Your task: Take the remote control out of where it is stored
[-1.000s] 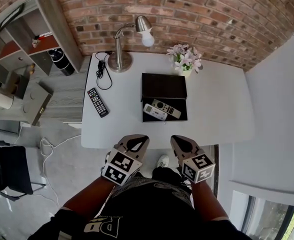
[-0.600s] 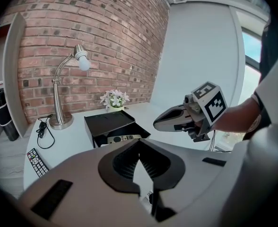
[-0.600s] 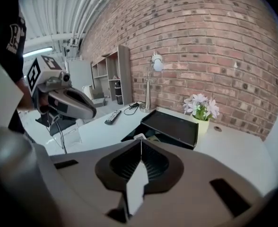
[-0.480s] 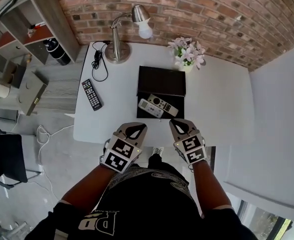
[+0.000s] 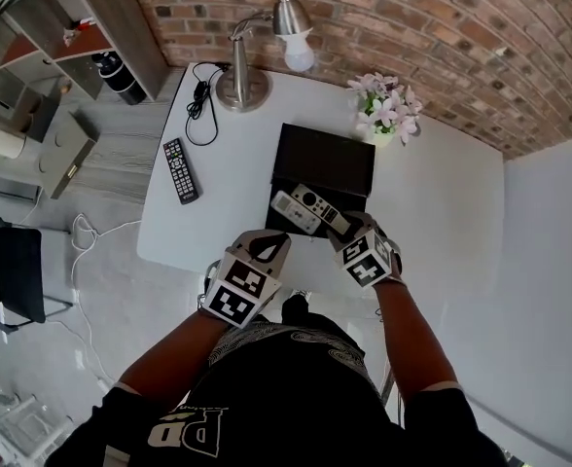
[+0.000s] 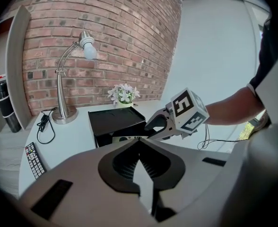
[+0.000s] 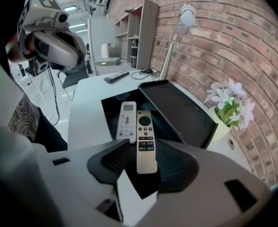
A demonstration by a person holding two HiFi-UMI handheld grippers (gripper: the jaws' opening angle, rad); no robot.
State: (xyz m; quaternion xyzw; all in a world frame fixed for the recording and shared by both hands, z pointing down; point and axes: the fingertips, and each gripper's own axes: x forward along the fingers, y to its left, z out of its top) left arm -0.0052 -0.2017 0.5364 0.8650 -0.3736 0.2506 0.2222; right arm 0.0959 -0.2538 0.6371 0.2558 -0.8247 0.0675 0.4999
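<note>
Brick wall behind, white table (image 5: 432,222); open black box (image 5: 325,159) near its front edge holds 2 remotes. Step: reach-to-grasp. Right gripper (image 7: 145,161) jaws have just been opening and stand wide, straddling the near end of the slim beige remote control (image 7: 145,126), pads clear of it. Next: lower, close squarely, lift. Left gripper (image 6: 140,143) jaws together, empty. Head view hides the straddle; right gripper view shows it.
</note>
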